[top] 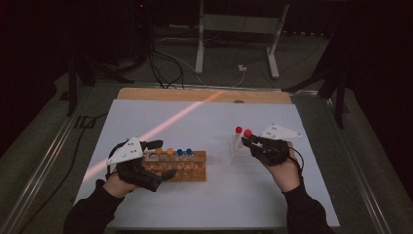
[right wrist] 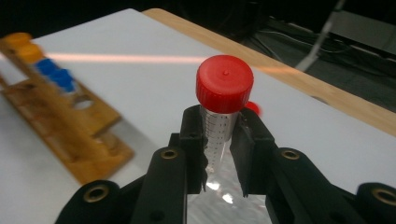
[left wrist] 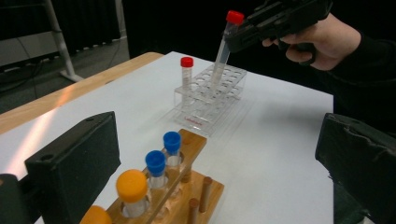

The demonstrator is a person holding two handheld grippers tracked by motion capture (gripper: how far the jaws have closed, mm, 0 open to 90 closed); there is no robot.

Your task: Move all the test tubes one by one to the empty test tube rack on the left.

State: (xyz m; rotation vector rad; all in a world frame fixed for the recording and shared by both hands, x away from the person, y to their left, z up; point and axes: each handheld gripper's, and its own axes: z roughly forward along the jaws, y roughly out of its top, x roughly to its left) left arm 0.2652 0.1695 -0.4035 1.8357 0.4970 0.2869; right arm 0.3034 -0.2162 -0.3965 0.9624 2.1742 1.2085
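The right gripper [right wrist: 218, 154] pinches a red-capped tube [right wrist: 223, 100] just under its cap. The tube's tip hangs over the clear rack [left wrist: 209, 95], where another red-capped tube [left wrist: 187, 70] stands. The left gripper [top: 158, 158] has its fingers [left wrist: 74, 163] spread wide, one each side of the wooden rack [left wrist: 187, 186] of blue-capped and orange-capped tubes.

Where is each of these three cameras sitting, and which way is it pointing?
High view: above the person's side, looking forward and down on the table; both forearms, left gripper, right gripper.
Left gripper view: on the left gripper, looking past the wooden rack to the clear rack; own jaws.
Right gripper view: on the right gripper; own jaws clamp a red-capped tube.
All show that tube.
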